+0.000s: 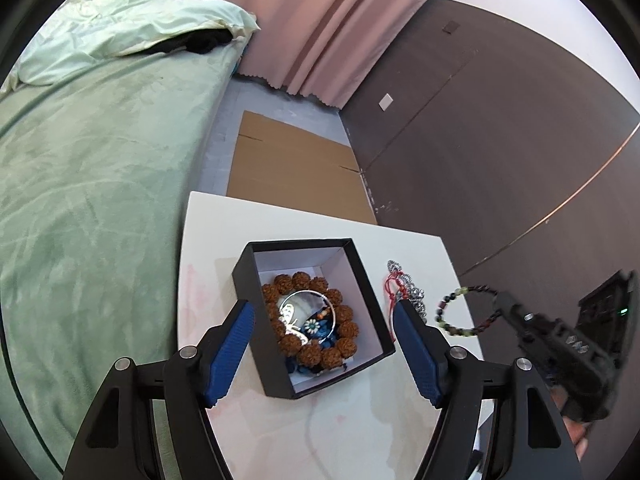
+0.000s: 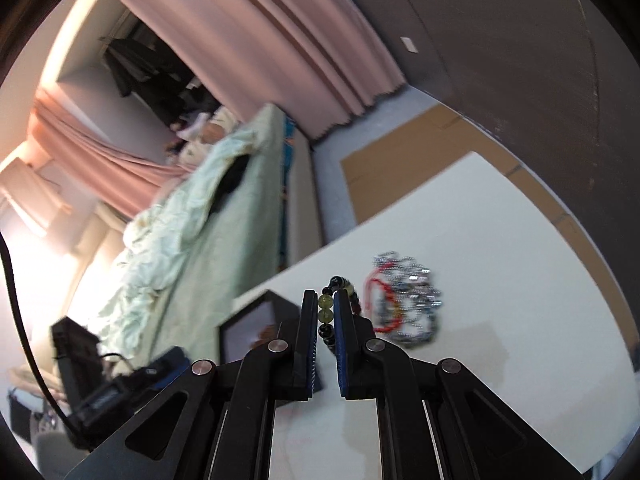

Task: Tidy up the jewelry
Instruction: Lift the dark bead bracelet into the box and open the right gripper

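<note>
The right gripper (image 2: 323, 312) is clamped on a dark-and-green bead bracelet (image 1: 466, 312), lifted off the surface (image 1: 420, 256) to the right of the black box (image 1: 244, 276); the left gripper (image 1: 322, 344) stands wide apart astride that box, holding nothing; inside it already lie a brown bead bracelet (image 1: 344, 316) and a silver bangle (image 1: 308, 294); just right of the box, the silver chains with red cord (image 2: 404, 300) are still to be stowed.
</note>
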Demonstrator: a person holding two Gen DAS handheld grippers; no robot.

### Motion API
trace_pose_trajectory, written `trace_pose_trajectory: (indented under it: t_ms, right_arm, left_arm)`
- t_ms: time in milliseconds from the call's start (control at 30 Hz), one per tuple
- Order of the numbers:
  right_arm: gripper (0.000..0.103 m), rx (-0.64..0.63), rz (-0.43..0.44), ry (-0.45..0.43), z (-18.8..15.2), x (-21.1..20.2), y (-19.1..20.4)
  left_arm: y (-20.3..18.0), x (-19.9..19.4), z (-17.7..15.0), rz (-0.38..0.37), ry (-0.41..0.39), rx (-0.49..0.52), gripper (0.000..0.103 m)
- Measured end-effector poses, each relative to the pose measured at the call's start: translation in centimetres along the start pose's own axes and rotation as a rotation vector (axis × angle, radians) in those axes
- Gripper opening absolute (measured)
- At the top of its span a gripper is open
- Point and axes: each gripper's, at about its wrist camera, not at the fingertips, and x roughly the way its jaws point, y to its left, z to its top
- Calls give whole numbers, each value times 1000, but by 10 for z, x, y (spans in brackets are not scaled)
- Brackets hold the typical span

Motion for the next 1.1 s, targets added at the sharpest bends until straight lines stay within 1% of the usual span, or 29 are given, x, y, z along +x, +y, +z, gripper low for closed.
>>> trace_pose_trajectory:
  t_ms: [133, 333, 467, 533, 567, 600, 633, 667, 700, 733, 767, 900, 1100]
  right_arm:
    - [9, -16, 85, -24, -5, -4, 23]
    - [9, -21, 167, -19, -13, 7, 47]
    - [9, -20, 217, 0, -20, 22, 59]
    - [9, -13, 243, 8, -23, 29, 64]
    - [10, -6, 266, 19, -25, 34, 66]
    - [10, -2, 271, 31, -26, 38, 67]
    - [13, 4, 270, 58, -28, 44, 68]
    - [30, 12, 272, 93, -29, 52, 68]
    - [44, 19, 269, 111, -31, 56, 67]
    - [68, 30, 250, 118, -31, 58, 65]
    - [74, 40, 223, 102, -32, 56, 60]
    - [74, 46, 184, 67, -25, 42, 46]
    - [74, 57, 129, 11, -13, 14, 23]
  left_arm:
    - [-1, -5, -6, 21, -14, 27, 73]
    - [4, -10, -8, 43, -26, 44, 73]
    - [17, -11, -4, 55, -23, -5, 73]
    - [25, -10, 0, 56, -23, -42, 75]
    - [28, -10, 1, 56, -26, -57, 78]
    - [29, -11, 2, 52, -32, -67, 80]
    - [31, -12, 3, 44, -44, -79, 82]
    - [30, -13, 4, 38, -52, -84, 86]
    - [29, -13, 5, 31, -61, -86, 91]
    - [27, -14, 5, 26, -68, -86, 92]
    - [26, -15, 6, 22, -75, -84, 94]
    - [17, -15, 8, -4, -88, -80, 94]
    - [-1, -6, 7, -16, -76, -37, 94]
